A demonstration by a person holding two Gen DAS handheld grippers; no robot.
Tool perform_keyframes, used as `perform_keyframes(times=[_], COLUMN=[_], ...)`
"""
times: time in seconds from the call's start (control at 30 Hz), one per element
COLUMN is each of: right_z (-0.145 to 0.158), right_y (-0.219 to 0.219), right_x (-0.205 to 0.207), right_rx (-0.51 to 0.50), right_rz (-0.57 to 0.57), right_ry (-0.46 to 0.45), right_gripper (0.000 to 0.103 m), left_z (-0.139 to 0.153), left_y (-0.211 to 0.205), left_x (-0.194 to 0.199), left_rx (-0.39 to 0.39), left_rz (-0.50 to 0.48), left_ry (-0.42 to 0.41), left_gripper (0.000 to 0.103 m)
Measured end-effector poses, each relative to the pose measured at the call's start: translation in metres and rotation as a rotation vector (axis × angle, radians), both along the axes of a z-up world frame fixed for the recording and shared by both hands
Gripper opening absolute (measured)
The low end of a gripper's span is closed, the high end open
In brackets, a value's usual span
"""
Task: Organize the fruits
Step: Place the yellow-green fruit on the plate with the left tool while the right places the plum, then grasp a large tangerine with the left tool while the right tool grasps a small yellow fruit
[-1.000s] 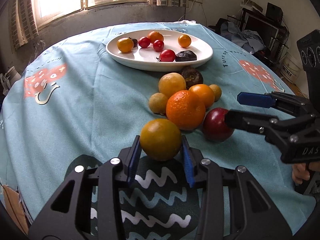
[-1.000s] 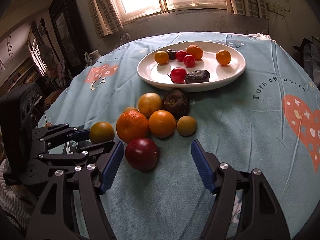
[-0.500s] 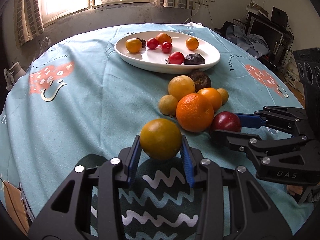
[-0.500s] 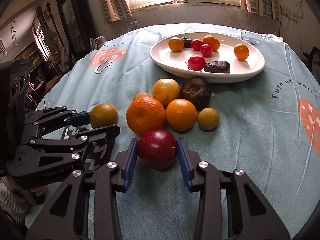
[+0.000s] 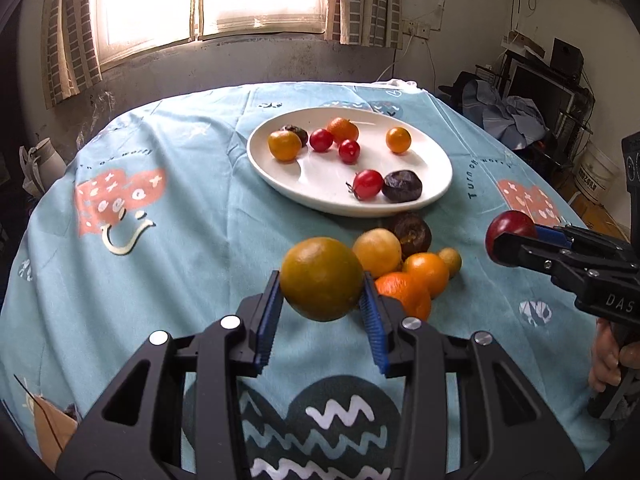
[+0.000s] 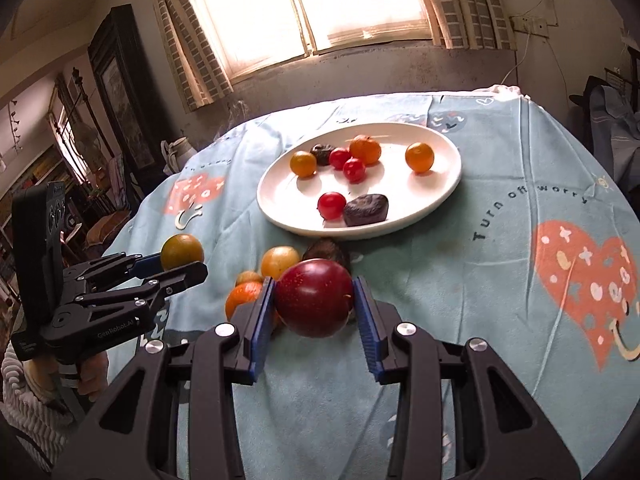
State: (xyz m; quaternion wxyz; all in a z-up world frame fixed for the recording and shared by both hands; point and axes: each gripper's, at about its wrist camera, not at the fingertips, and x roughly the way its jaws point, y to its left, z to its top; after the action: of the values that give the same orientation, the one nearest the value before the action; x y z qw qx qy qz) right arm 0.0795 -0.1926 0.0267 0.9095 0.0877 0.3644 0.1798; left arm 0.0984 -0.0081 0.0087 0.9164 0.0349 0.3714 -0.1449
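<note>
Between the two blue pads of the left gripper (image 5: pixel 322 304) sits a greenish-orange citrus fruit (image 5: pixel 321 278), and both pads press on its sides, so it is clamped and held above the light blue tablecloth (image 5: pixel 180 240). It lies at the tips of the fingers, with most of the fruit reaching forward beyond the pads. On the right side, the right gripper (image 6: pixel 314 312) is clenched on a dark red plum (image 6: pixel 313 298) in the same way: one pad touches each flank, and the plum is carried clear of the cloth. Its jaws have just been closing, with the plum between them. Below both held fruits, a small heap of fruits (image 5: pixel 404 264) rests on the cloth, with an orange, smaller yellow and orange ones and a dark brown one touching each other. Just behind this heap stands a white oval plate (image 5: pixel 436 160) which holds cherry tomatoes, small orange fruits and two dark fruits.
</note>
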Motion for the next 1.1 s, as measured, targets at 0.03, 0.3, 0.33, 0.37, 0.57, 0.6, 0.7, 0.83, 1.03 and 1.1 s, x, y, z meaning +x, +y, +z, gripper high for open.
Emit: perform_keyframes(times=[0.03, 0.3, 0.33, 0.37, 0.57, 0.6, 0.7, 0.83, 1.03, 1.1], right_z=[0.006, 0.01, 0.004, -0.002, -0.025, -0.024, -0.01, 0.018, 0.017, 0.009], right_y=[-0.004, -0.023, -0.022, -0.021, -0.011, -0.011, -0.018, -0.029, -0.035, -0.039], right_x=[0.007, 0.088, 0.096, 0.104, 0.132, 0.131, 0.117, 0.086, 0.033, 0.018], right_rx=[-0.009, -0.03, -0.034, -0.036, -0.094, -0.104, -0.053, 0.032, 0.078, 0.09], right_rz=[-0.02, -0.13, -0.135, -0.138, -0.133, -0.137, -0.137, -0.134, -0.134, -0.146], right_ry=[-0.01, -0.008, 0.001, 0.012, 0.042, 0.033, -0.018, -0.072, -0.066, -0.058], right_gripper=[0.039, 0.039, 0.039, 0.039, 0.05, 0.059, 0.059, 0.06, 0.061, 0.061], left_z=[0.006, 0.011, 0.006, 0.002, -0.02, -0.02, -0.013, -0.001, -0.006, -0.011], left_y=[-0.003, -0.029, -0.031, -0.032, -0.035, -0.034, -0.029, -0.016, -0.003, -0.007], left_x=[0.009, 0.086, 0.093, 0.1, 0.124, 0.124, 0.116, 0.089, 0.029, 0.01], left_rx=[0.003, -0.014, -0.023, -0.031, -0.029, -0.033, -0.033, -0.073, -0.06, -0.032], left_rz=[0.001, 0.033, 0.038, 0.046, 0.062, 0.066, 0.076, 0.08, 0.103, 0.08], left_ry=[-0.005, -0.013, 0.0, 0.012, 0.055, 0.049, 0.026, 0.008, -0.013, -0.016], left_gripper=[0.039, 0.039, 0.039, 0.039, 0.044, 0.056, 0.058, 0.058, 0.07, 0.07])
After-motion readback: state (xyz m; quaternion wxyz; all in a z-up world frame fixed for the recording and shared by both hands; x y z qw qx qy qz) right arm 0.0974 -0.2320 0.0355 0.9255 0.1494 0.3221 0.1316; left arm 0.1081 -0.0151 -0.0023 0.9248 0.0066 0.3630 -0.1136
